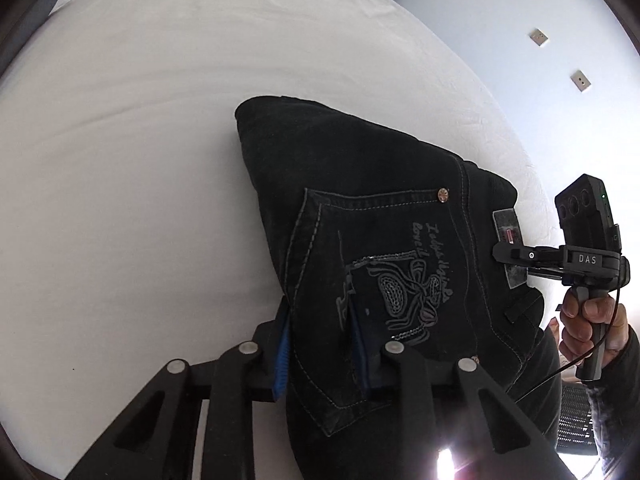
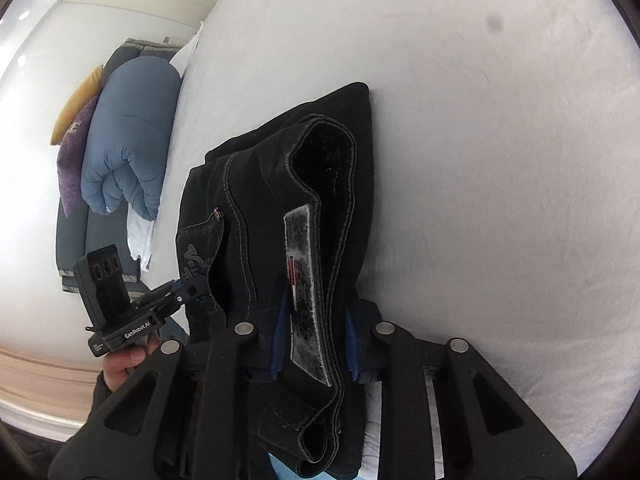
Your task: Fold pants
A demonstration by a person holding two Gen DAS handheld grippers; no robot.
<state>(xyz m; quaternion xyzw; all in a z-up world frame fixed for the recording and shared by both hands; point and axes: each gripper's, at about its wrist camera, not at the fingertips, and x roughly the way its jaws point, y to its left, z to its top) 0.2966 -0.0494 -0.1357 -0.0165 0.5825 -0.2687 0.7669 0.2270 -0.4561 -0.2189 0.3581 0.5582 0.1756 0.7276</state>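
White bedsheet (image 1: 140,160) covers a wide mattress that fills most of both wrist views, with a pale wall (image 1: 540,20) bearing two small switch plates beyond its far right edge and a rolled blue-grey duvet (image 2: 128,140) beside purple and mustard cushions off its far left side. On the sheet near the person lies the pair of black denim pants (image 1: 360,184), folded into a thick bundle with the waist end toward the grippers and the folded edge farther out on the bed. Seen from the left wrist, the embroidered back pocket (image 1: 384,276) faces up, and the left gripper (image 1: 322,350) has its blue-padded fingers (image 1: 282,354) closed on the near left edge of the bundle, the pocket fabric pinched between them. Seen from the right wrist, the right gripper (image 2: 314,340) clamps the waistband, where the grey leather brand patch (image 2: 306,280) runs up between its blue pads (image 2: 280,328). Each view shows the other gripper at the opposite side of the waist, held by a bare hand (image 1: 588,324) in a dark sleeve.
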